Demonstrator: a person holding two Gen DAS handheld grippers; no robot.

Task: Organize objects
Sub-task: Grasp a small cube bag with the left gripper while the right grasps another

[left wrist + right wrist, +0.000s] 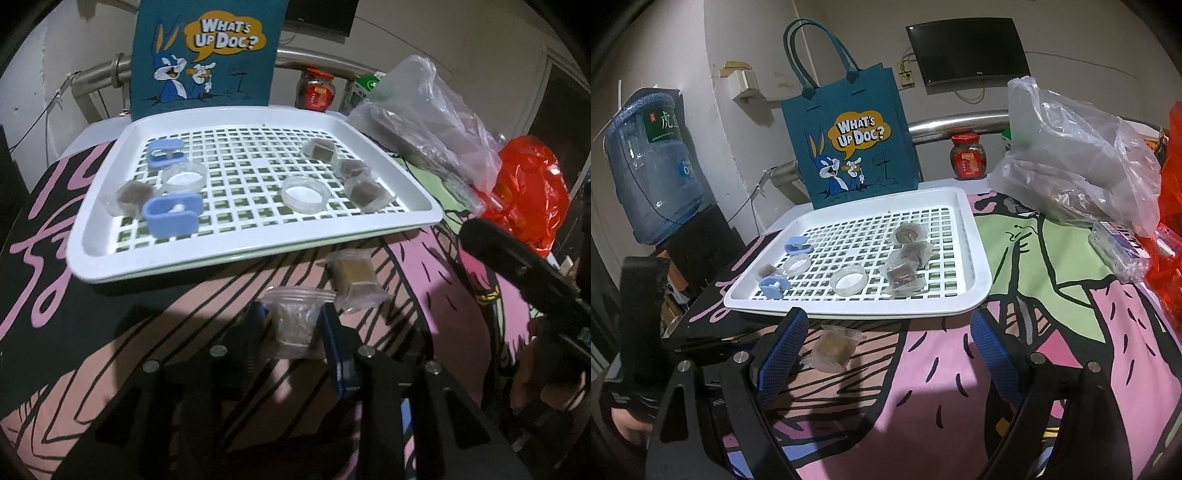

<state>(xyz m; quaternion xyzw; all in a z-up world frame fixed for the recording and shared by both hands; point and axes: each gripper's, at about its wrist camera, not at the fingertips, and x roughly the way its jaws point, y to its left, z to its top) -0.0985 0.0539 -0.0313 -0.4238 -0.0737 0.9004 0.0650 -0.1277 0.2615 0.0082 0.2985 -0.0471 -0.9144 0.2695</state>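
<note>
Left tool: my left gripper [293, 325] has its blue pads pressed on a small clear plastic pouch of brown filling [293, 321], low over the pink cartoon-print cloth [424, 266]; I judge this a pick just made.
Right tool: my right gripper [886, 350] stands wide, nothing between its fingers, hovering over the cloth.
Next loose piece: a second clear-wrapped brown pouch [354, 280] lies on the cloth at 1 o'clock from the held one, just beside it and short of the tray's near rim.
Done so far: the white slotted plastic tray [258, 240] at 12 o'clock already carries four brown pouches, two blue clips and two round clear lids.
Left to do: I judge two pouches remain outside the tray.
Room: the tray's middle is bare grid; its raised near rim must be cleared.
Far edges: a crumpled clear plastic bag [424, 118] and red bag crowd 2 o'clock; a blue felt tote [207, 55] stands behind at 12.
</note>
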